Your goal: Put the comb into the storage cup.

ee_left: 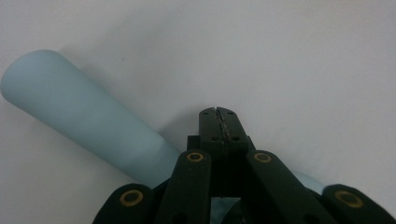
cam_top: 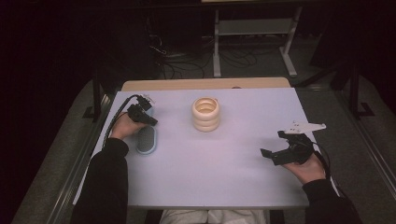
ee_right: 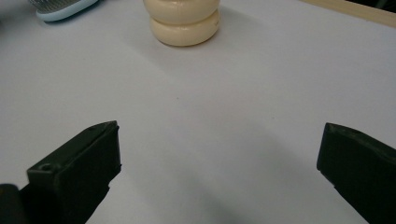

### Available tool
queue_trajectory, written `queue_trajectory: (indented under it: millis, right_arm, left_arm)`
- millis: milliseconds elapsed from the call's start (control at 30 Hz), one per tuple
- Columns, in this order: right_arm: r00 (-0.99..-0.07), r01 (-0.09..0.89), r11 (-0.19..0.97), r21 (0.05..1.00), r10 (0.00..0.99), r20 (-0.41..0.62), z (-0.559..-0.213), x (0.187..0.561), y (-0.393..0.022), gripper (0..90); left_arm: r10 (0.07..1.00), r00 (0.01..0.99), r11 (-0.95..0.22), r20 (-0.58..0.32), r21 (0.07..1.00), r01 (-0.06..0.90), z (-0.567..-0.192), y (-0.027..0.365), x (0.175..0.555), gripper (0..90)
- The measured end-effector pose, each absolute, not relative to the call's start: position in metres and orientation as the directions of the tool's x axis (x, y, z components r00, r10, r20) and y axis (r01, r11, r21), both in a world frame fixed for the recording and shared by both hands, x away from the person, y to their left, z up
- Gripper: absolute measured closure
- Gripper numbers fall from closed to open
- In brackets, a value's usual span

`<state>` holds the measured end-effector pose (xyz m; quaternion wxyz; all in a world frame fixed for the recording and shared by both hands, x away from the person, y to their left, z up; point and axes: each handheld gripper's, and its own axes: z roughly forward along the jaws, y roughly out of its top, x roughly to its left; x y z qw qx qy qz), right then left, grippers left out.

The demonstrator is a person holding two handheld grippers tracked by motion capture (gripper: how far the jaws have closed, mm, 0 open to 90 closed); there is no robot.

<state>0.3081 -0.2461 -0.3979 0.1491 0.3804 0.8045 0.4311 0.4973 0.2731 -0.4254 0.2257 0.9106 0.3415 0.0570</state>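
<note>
High view: your left gripper [cam_top: 148,117] sits at the bench's left edge, over the brush [cam_top: 145,139] handle. Left gripper view puts its jaws pressed together, empty, handle [ee_left: 79,112] just beside them. Closed like that, you risk shoving the brush toward the edge. Right gripper [cam_top: 274,145] near the right edge, jaws spread. Holder [cam_top: 206,113] mid-bench.
</note>
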Motion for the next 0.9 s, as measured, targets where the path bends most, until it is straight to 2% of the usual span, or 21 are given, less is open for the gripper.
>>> queue_trajectory:
  millis: [233,400,767,900]
  right_arm:
    - [-0.667,0.484,0.339,0.807,0.74,0.089,-0.398,0.308,-0.246,0.0]
    - [-0.667,0.486,0.347,0.802,0.741,0.083,-0.399,0.309,-0.245,0.0]
    - [-0.669,0.488,0.356,0.797,0.739,0.08,-0.4,0.308,-0.243,0.0]
    - [-0.668,0.489,0.352,0.798,0.74,0.083,-0.399,0.307,-0.244,0.0]
  left_arm:
    - [0.694,0.716,-0.608,-0.076,0.47,0.64,-0.426,0.292,0.496,90.0]
    - [0.726,0.685,-0.59,-0.059,0.457,0.665,-0.425,0.307,0.491,90.0]
    - [0.766,0.633,-0.509,-0.114,0.494,0.705,-0.428,0.334,0.471,90.0]
    - [0.771,0.628,-0.51,-0.105,0.49,0.707,-0.427,0.337,0.464,90.0]
